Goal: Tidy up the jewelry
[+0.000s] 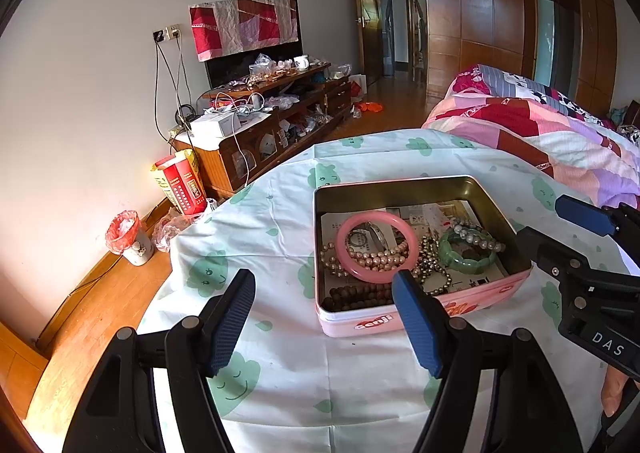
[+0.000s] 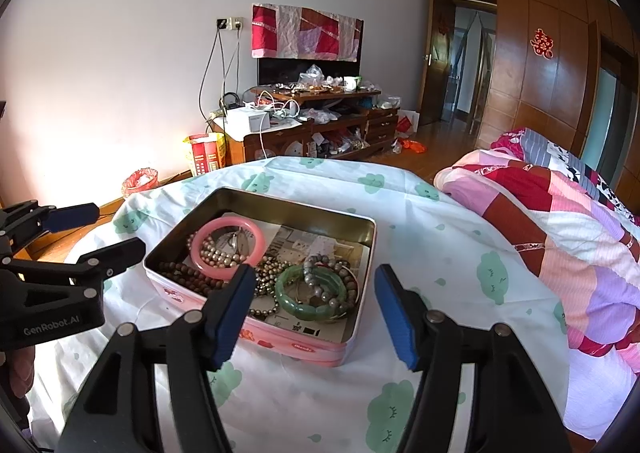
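An open pink tin sits on the cloth-covered table. Inside lie a pink bangle, a green bangle, a pearl string, a grey bead bracelet, dark wooden beads and a metal bead chain. My left gripper is open and empty, just in front of the tin's near-left corner. My right gripper is open and empty, in front of the tin's near-right side.
The table has a white cloth with green cloud prints. A bed with a patchwork quilt lies to the right. A cluttered TV cabinet, a red bin and a red box stand by the wall.
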A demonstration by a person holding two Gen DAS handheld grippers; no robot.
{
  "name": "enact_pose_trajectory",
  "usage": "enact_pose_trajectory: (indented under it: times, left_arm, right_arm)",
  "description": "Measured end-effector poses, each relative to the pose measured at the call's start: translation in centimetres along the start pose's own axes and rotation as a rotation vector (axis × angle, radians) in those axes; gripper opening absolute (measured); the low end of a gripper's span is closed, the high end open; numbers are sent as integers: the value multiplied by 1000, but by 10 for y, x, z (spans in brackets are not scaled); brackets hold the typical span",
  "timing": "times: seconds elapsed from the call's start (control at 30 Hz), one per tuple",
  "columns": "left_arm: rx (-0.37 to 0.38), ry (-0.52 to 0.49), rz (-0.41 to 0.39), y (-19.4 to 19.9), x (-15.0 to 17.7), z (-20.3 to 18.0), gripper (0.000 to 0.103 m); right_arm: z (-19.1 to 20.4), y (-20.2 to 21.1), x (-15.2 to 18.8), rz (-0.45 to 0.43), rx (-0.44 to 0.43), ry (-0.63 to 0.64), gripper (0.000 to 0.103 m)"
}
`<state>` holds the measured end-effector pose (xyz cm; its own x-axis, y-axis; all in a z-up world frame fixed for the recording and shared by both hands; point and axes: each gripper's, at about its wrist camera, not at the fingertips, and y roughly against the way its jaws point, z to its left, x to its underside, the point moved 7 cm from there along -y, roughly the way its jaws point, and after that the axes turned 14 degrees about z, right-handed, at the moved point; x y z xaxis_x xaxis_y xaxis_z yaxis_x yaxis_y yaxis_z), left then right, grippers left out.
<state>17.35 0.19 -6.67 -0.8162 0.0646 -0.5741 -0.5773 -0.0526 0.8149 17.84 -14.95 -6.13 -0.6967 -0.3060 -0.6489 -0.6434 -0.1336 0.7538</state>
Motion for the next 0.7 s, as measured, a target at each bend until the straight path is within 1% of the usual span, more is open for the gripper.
enact_pose_trajectory:
  times: [0.47,0.7]
  left_arm:
    - [-8,3,-2,0,-3,3,71]
    - [5,6,-10,3,-3,2,71]
  right_arm:
    - [-1,-1,1,0,0,-1,64]
    - [-3,-2,2,-3,1,-3,64]
